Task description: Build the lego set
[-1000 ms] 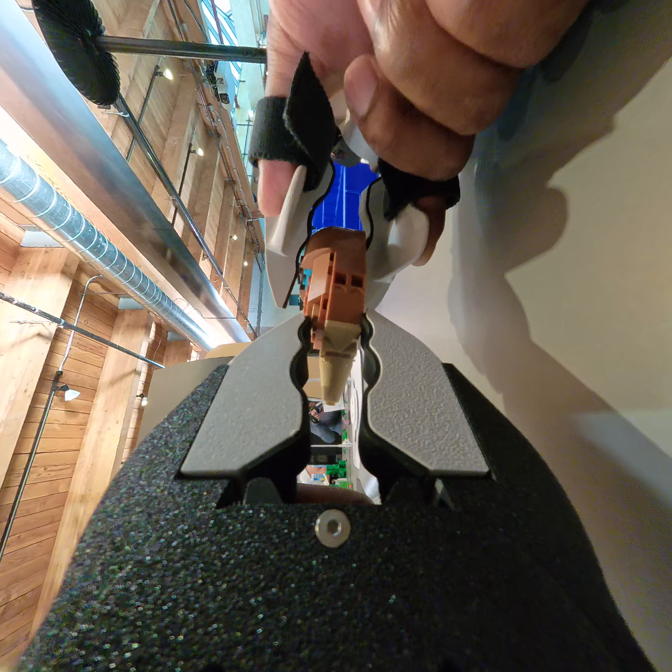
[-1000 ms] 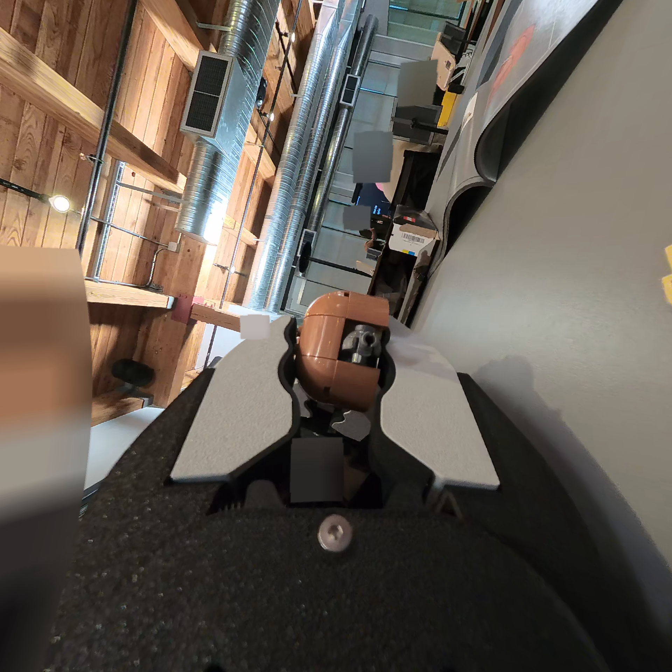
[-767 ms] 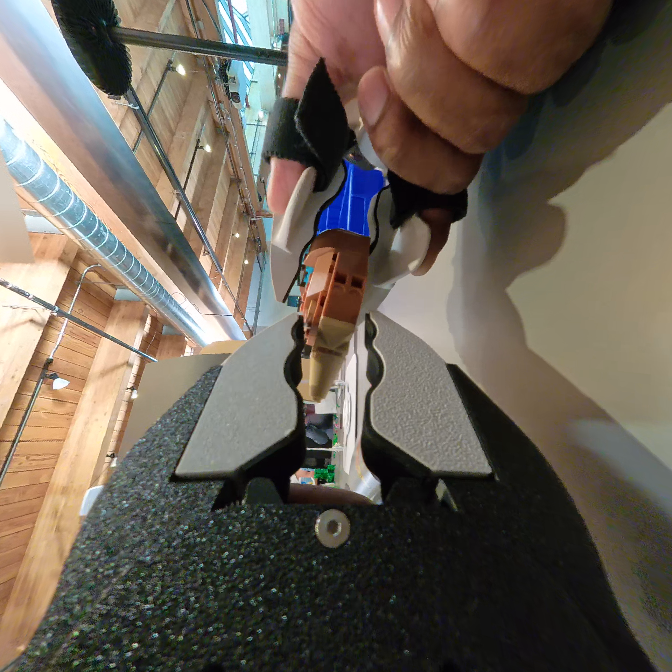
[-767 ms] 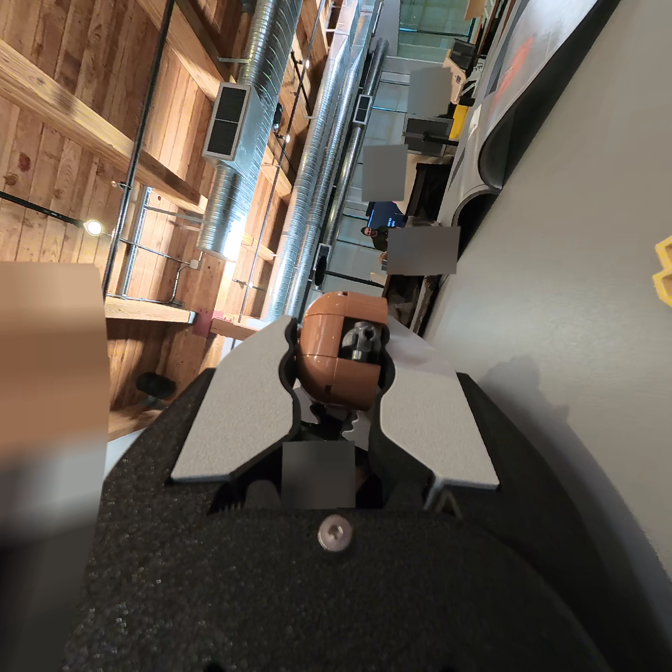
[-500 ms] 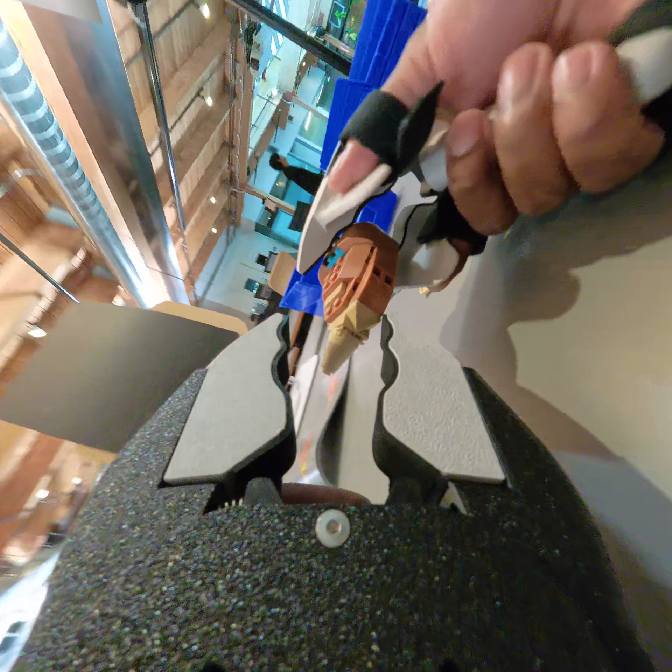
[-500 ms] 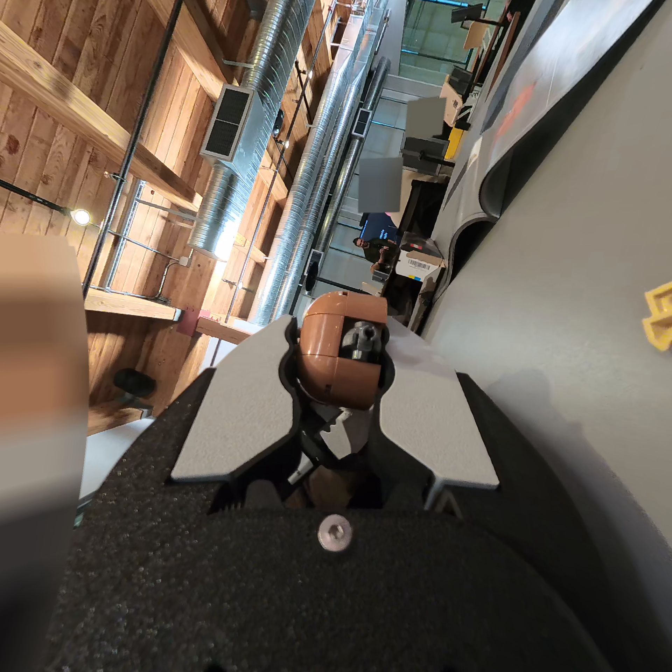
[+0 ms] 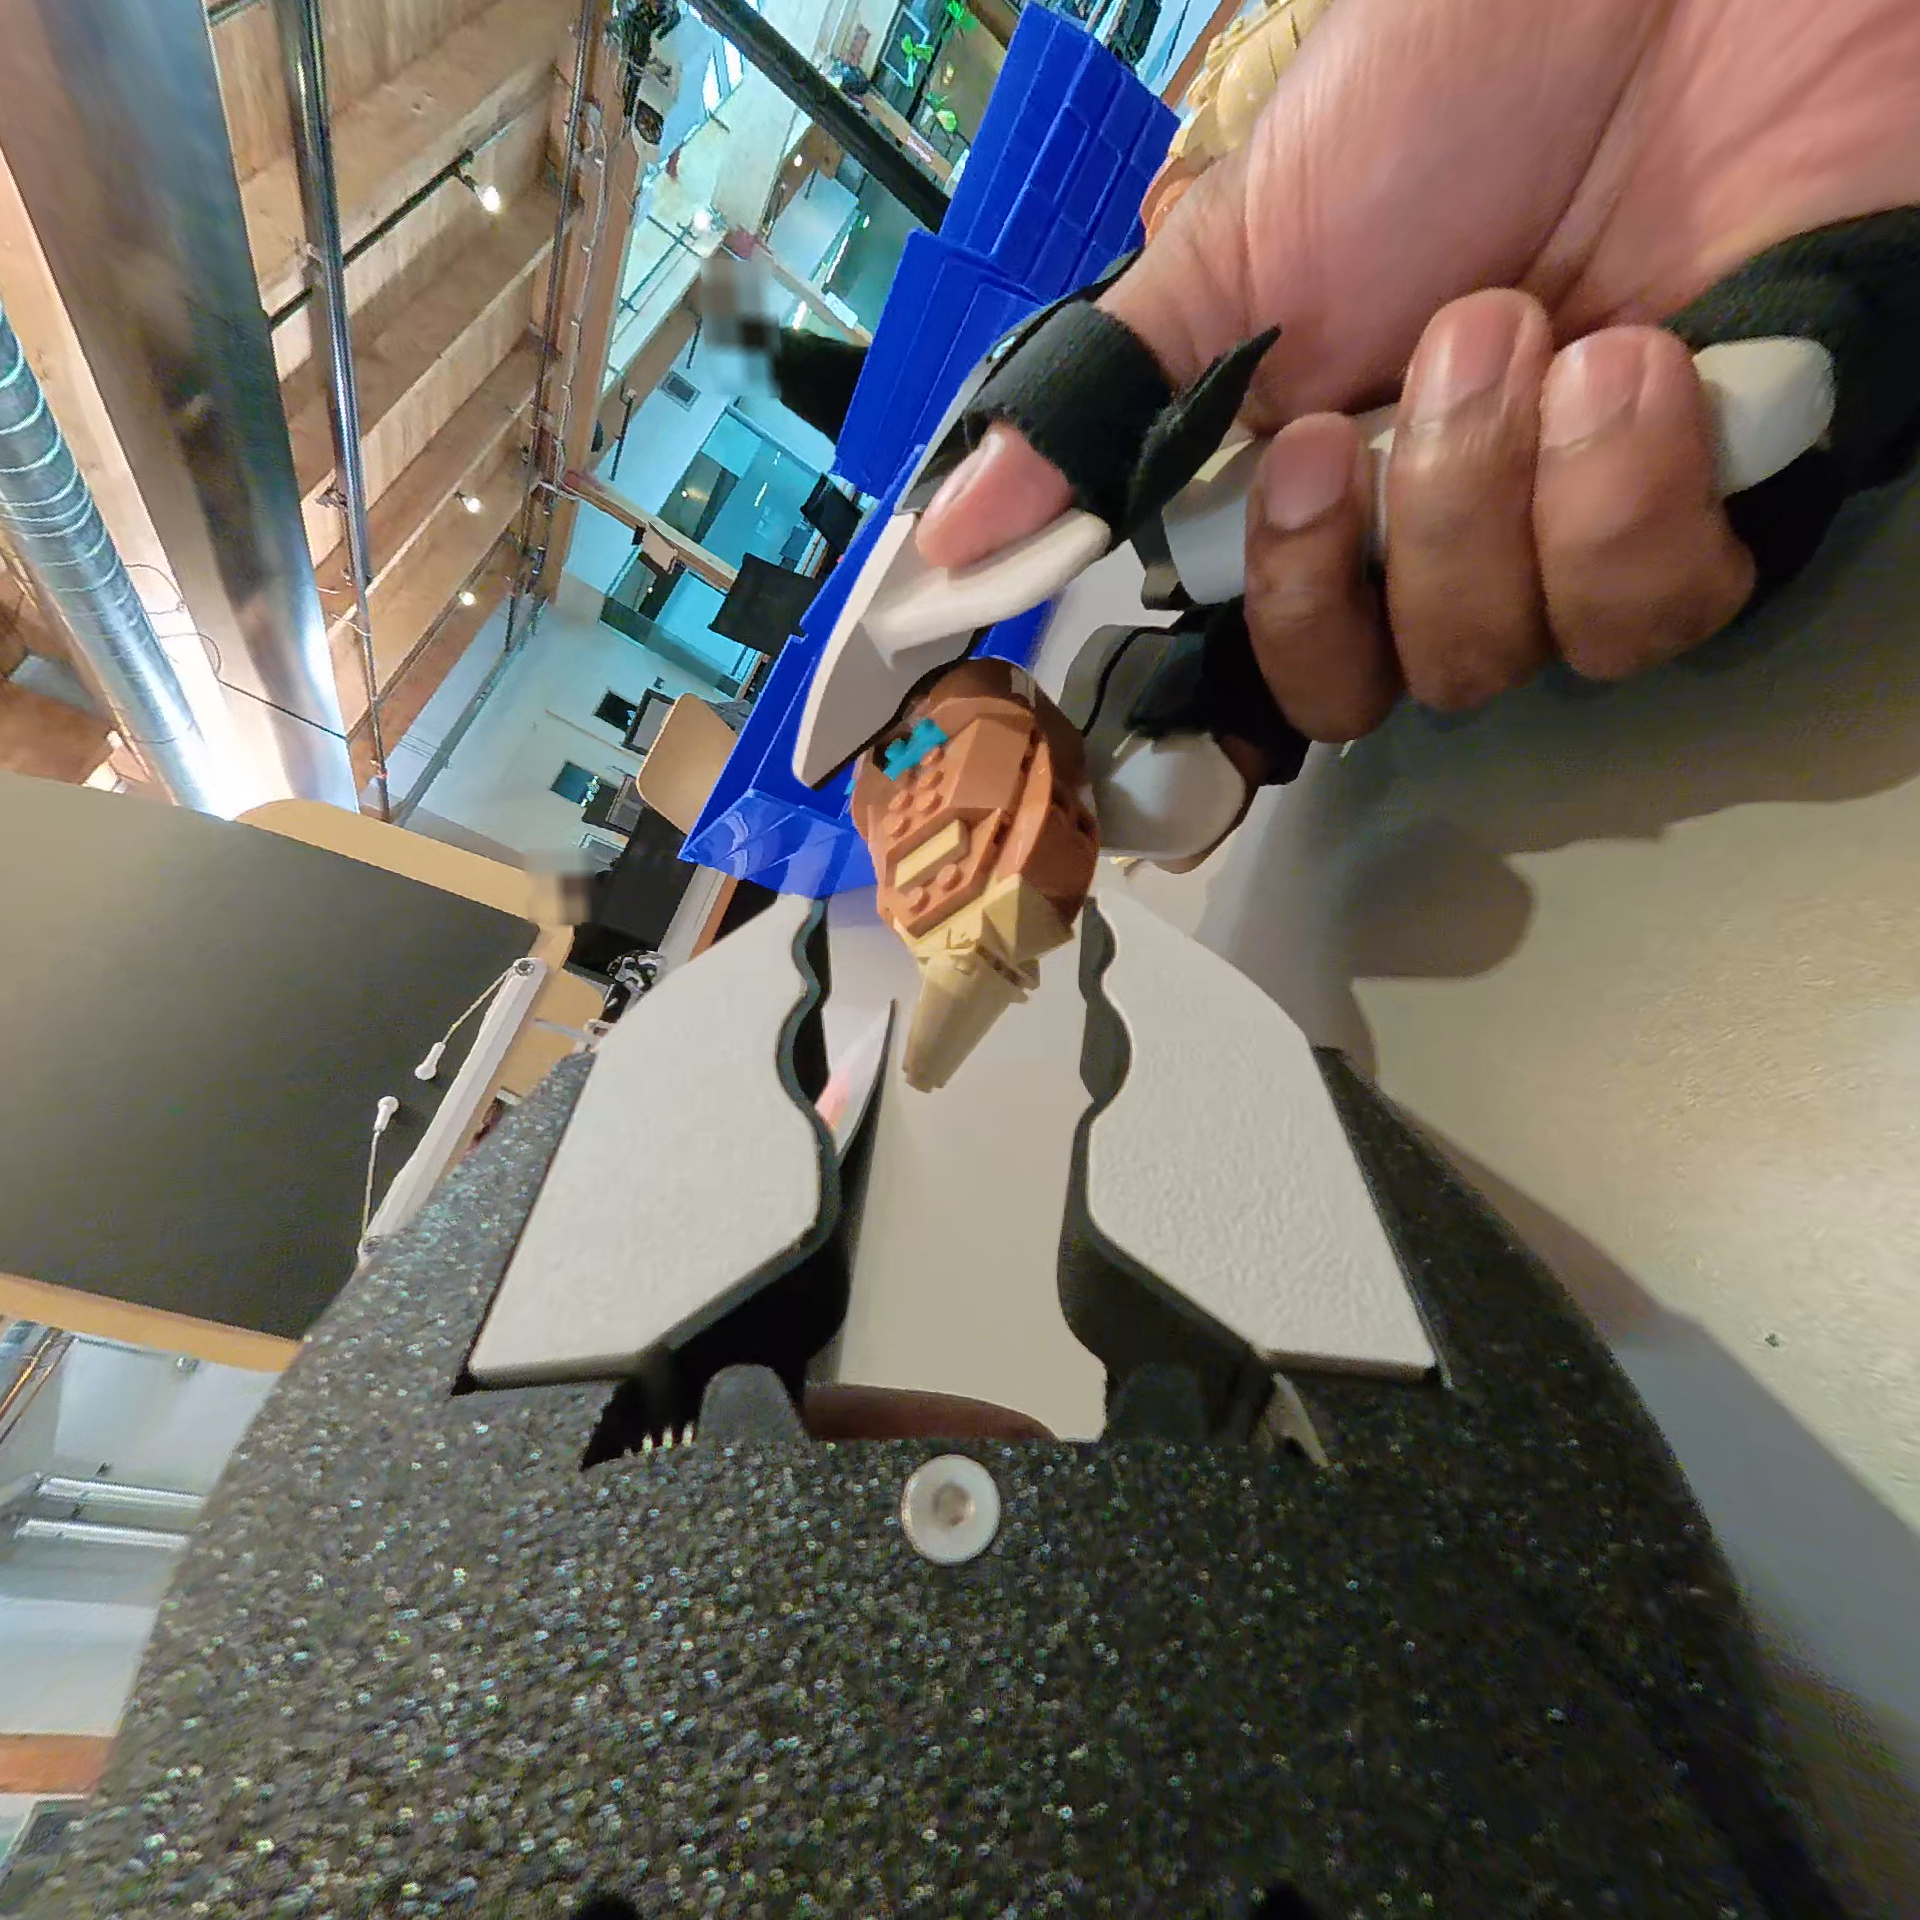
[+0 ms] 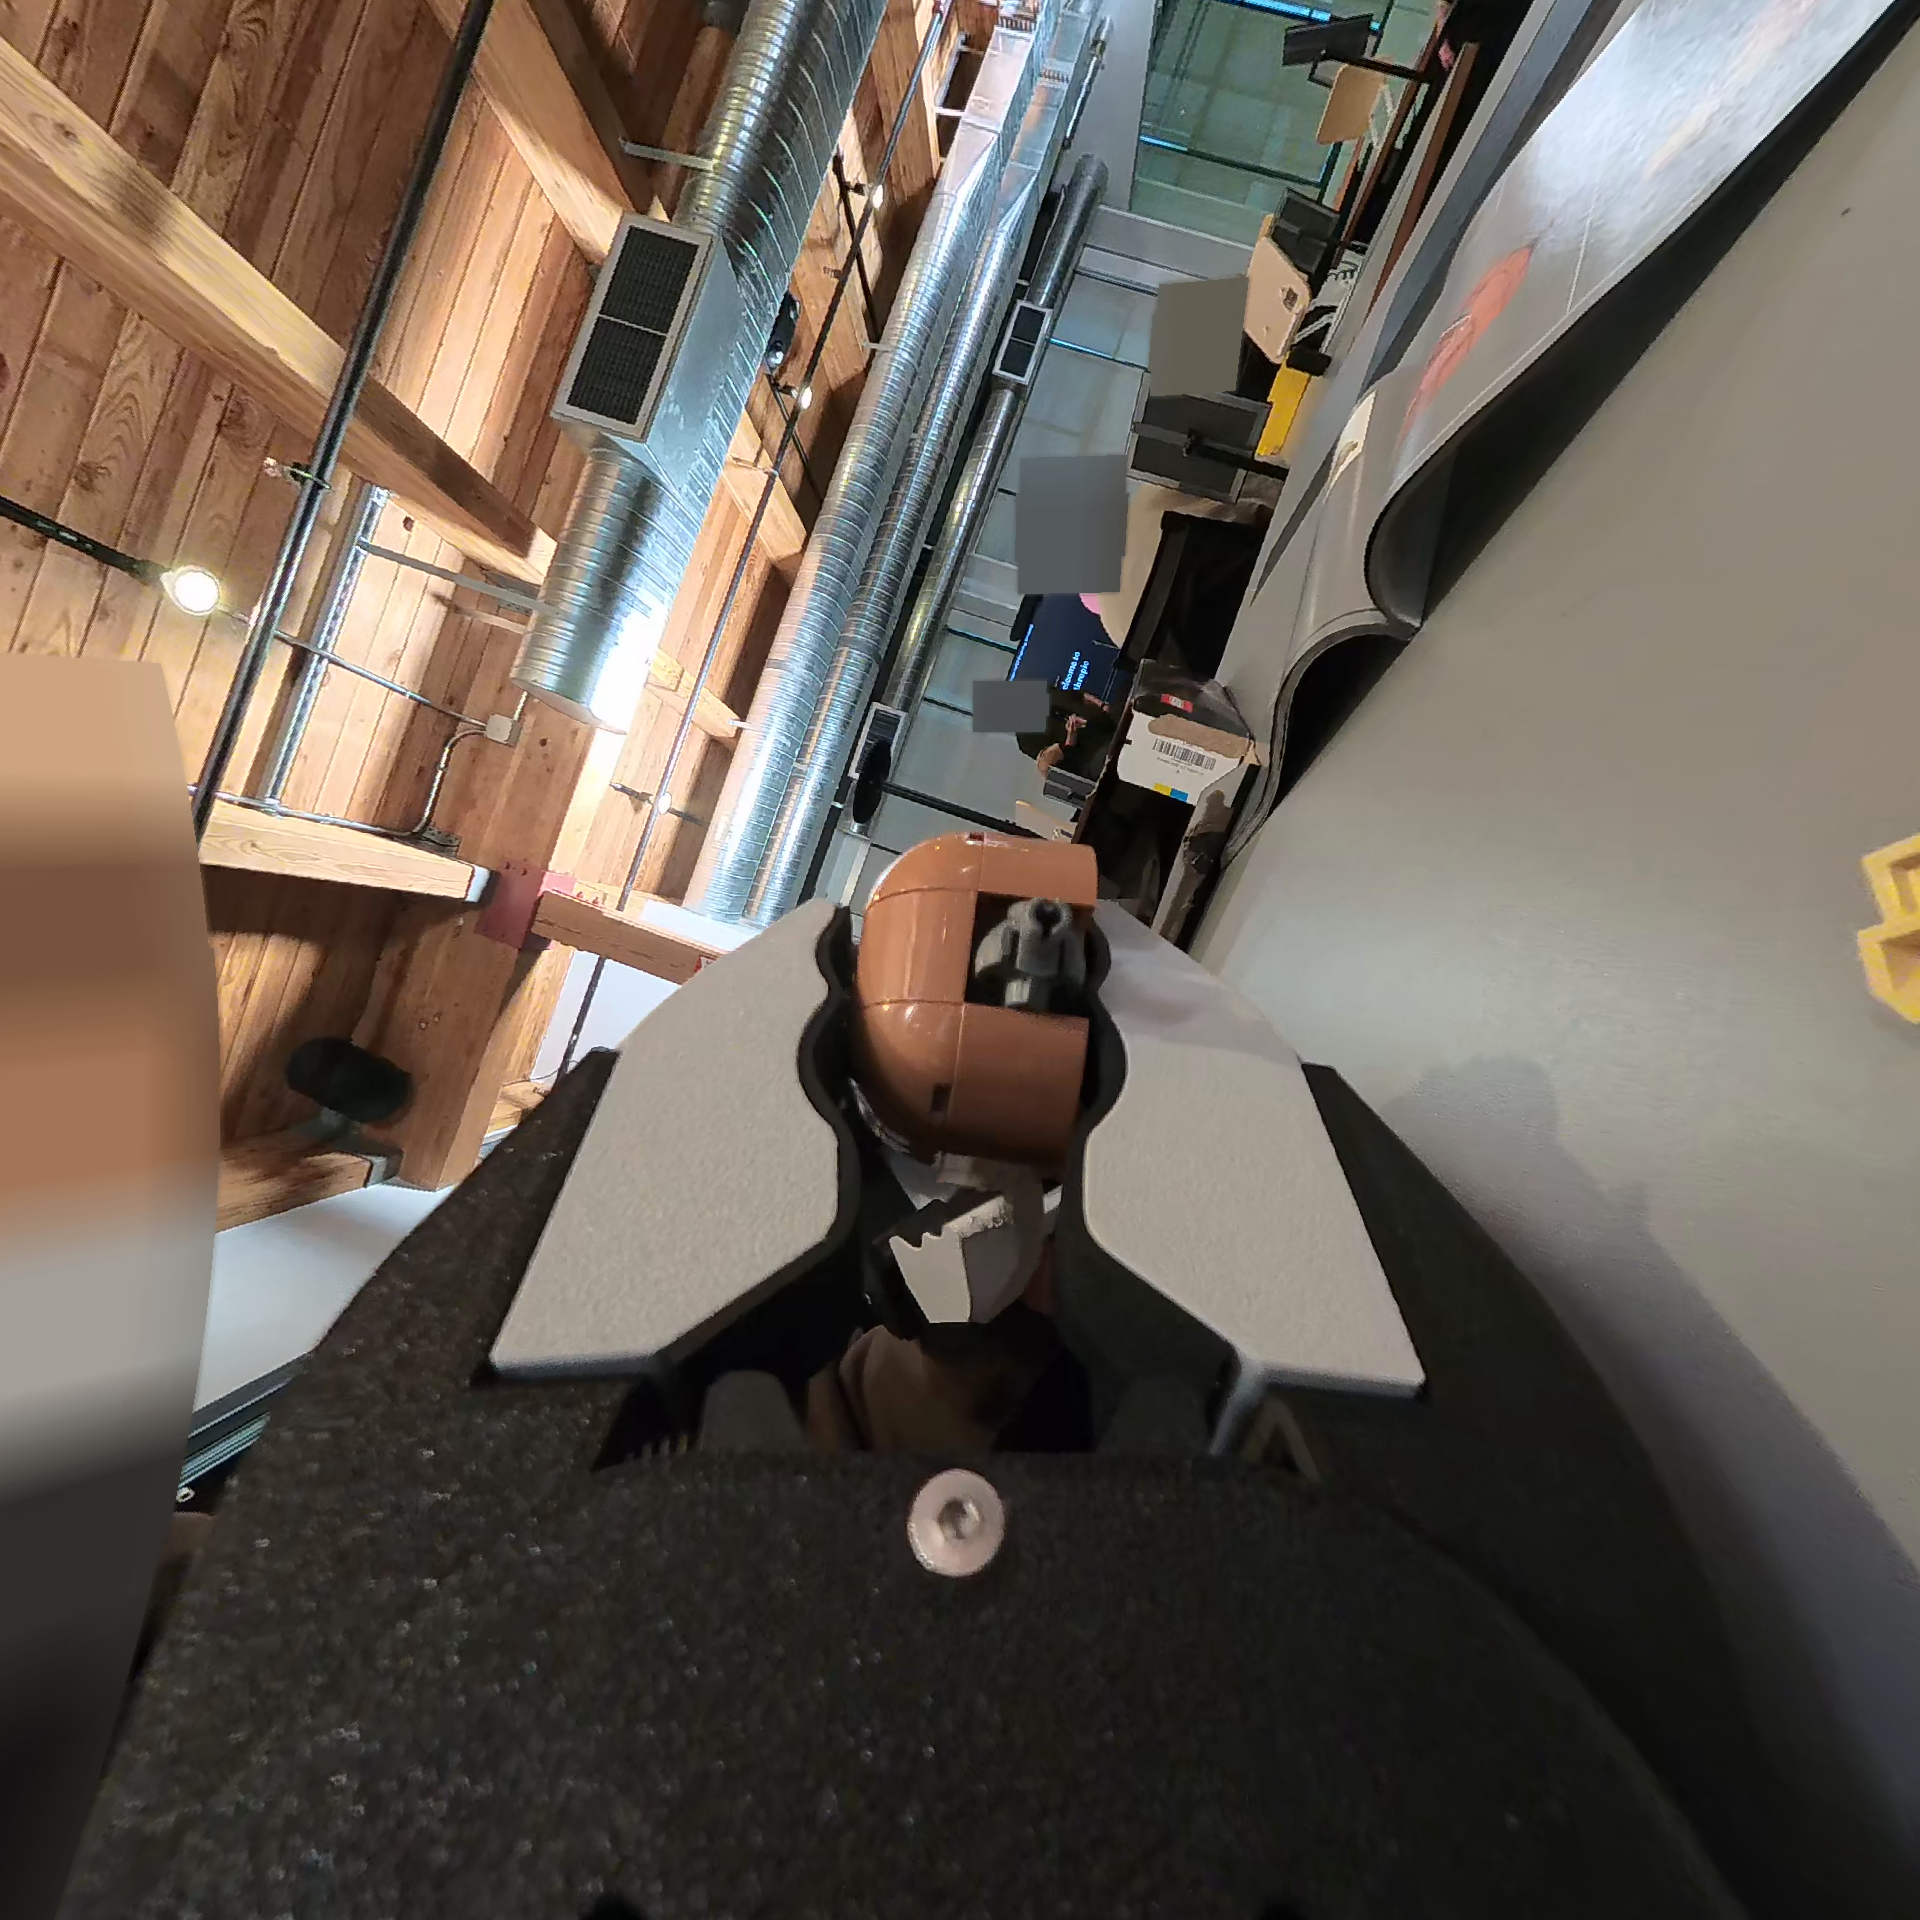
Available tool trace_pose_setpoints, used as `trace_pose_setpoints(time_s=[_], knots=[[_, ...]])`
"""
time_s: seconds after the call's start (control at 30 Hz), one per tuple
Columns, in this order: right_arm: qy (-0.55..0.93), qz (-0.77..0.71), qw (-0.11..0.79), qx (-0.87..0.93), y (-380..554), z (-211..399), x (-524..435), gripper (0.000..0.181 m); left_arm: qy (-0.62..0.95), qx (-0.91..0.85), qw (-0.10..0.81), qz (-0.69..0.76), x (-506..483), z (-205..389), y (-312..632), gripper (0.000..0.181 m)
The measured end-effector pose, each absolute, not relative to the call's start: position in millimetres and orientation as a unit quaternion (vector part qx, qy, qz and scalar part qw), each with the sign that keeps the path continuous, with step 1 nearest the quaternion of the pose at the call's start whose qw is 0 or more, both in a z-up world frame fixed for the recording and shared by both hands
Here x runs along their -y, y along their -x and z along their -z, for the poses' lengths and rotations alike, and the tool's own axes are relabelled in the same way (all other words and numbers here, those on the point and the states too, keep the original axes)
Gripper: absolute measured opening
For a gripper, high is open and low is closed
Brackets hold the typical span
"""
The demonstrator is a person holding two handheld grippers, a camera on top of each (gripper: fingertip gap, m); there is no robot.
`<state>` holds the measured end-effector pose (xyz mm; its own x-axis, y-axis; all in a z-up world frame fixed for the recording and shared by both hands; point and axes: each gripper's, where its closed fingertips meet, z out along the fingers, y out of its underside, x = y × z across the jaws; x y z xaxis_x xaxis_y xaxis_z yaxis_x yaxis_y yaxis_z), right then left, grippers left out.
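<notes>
Timber walls and silver ducts tilt behind the pale table (image 7: pixel 1662 1039) I work over. A second ago my left fingers (image 7: pixel 951 940) pinched the tan tip of the brown lego piece (image 7: pixel 977 821); now they stand parted and empty, the tip hanging between them, touching neither. My right fingers (image 8: pixel 966 940) alone carry the piece, closed on its rounded brown end (image 8: pixel 935 997), so I judge the handover done. In the left view my right hand (image 7: pixel 1455 364) reaches in from above, angled down towards them.

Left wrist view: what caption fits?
Right gripper holds brown lego piece before the open left gripper.
</notes>
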<state>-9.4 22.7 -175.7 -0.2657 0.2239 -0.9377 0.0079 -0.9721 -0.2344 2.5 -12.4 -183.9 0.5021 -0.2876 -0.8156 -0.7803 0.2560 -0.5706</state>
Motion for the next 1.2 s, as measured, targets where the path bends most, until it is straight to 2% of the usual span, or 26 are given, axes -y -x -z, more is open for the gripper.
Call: trace_pose_setpoints(time_s=[0.37,0.73,1.2], knots=[[0.618,-0.777,0.066,0.1,13,184,-19,0.04,0.646,-0.432,0.617,-0.124,8,200,2,0.047],[0.619,-0.777,0.063,0.097,18,183,-7,0.04,0.715,-0.33,0.616,0.034,1,201,-2,0.057],[0.62,-0.773,0.049,0.124,26,183,4,0.04,0.719,-0.325,0.614,0.032,-1,205,0,0.056]])
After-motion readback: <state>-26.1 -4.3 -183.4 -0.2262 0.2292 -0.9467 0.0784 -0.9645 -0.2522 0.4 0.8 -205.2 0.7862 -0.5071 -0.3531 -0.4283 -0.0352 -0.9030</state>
